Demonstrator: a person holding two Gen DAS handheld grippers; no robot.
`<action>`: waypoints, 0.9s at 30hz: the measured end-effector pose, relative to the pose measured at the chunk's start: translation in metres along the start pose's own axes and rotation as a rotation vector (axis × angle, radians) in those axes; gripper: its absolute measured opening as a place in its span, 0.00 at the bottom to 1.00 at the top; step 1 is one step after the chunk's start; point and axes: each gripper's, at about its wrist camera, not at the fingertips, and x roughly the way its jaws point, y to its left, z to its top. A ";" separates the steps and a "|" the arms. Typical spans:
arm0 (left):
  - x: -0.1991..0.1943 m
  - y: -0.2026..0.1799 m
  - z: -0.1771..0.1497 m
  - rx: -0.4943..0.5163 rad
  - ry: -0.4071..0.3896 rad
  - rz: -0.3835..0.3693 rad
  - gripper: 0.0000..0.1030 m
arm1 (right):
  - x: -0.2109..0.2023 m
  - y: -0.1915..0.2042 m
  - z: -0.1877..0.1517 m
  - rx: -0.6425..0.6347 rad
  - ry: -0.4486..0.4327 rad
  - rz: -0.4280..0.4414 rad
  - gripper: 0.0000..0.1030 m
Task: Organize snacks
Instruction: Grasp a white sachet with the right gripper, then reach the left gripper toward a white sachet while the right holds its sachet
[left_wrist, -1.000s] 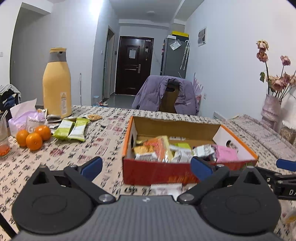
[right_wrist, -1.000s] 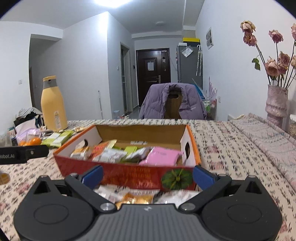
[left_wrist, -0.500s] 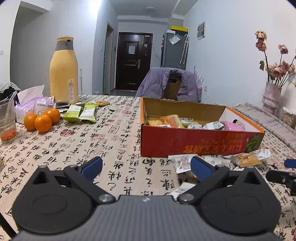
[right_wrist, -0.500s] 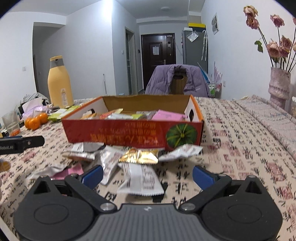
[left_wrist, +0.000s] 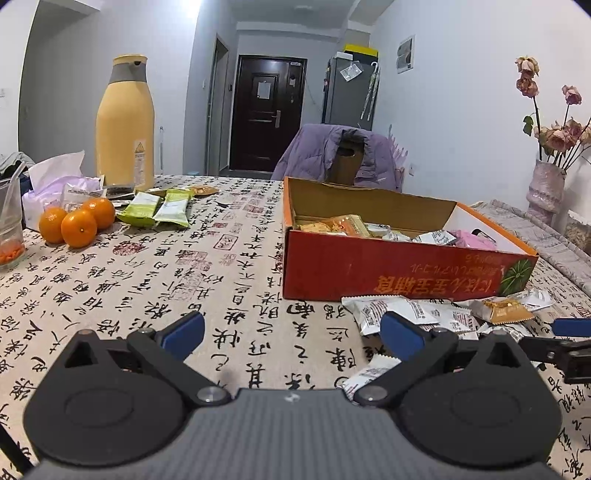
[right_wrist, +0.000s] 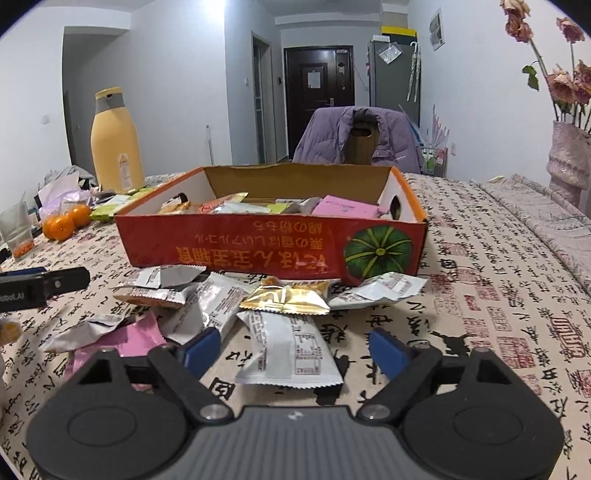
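Observation:
A red cardboard box (right_wrist: 229, 251) (left_wrist: 369, 271) half full of snack packets stands on the patterned tablecloth. Loose packets lie in front of it: a white one (right_wrist: 291, 350), a gold one (right_wrist: 286, 297), a pink one (right_wrist: 125, 339), several silvery ones (left_wrist: 402, 314). My right gripper (right_wrist: 295, 349) hangs low over the table with the white packet between its blue fingers; its jaws are closing and the pads do not touch the packet. My left gripper (left_wrist: 291, 332) is open over bare cloth, left of the pile, with nothing between its fingers.
Left of the box lie green packets (left_wrist: 159, 206), three oranges (left_wrist: 77, 221), a tall yellow bottle (left_wrist: 125, 125), a tissue bag (left_wrist: 59, 184) and a plastic cup (left_wrist: 9, 225). A vase of dried roses (right_wrist: 569, 162) stands at the right. A chair with a purple jacket (right_wrist: 362, 136) is behind the table.
Both grippers have sunk toward the table, so the box now shows from the side. The right gripper has come down around the white packet and its fingers stand closer together.

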 end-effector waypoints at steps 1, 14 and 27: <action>0.000 0.000 0.000 -0.001 -0.002 -0.002 1.00 | 0.003 0.001 0.001 0.000 0.008 0.003 0.78; -0.002 0.000 -0.001 -0.002 -0.004 -0.022 1.00 | 0.031 0.012 0.002 -0.015 0.066 0.001 0.41; 0.000 0.000 -0.002 -0.003 0.014 -0.012 1.00 | -0.016 0.007 -0.008 -0.019 -0.059 -0.023 0.39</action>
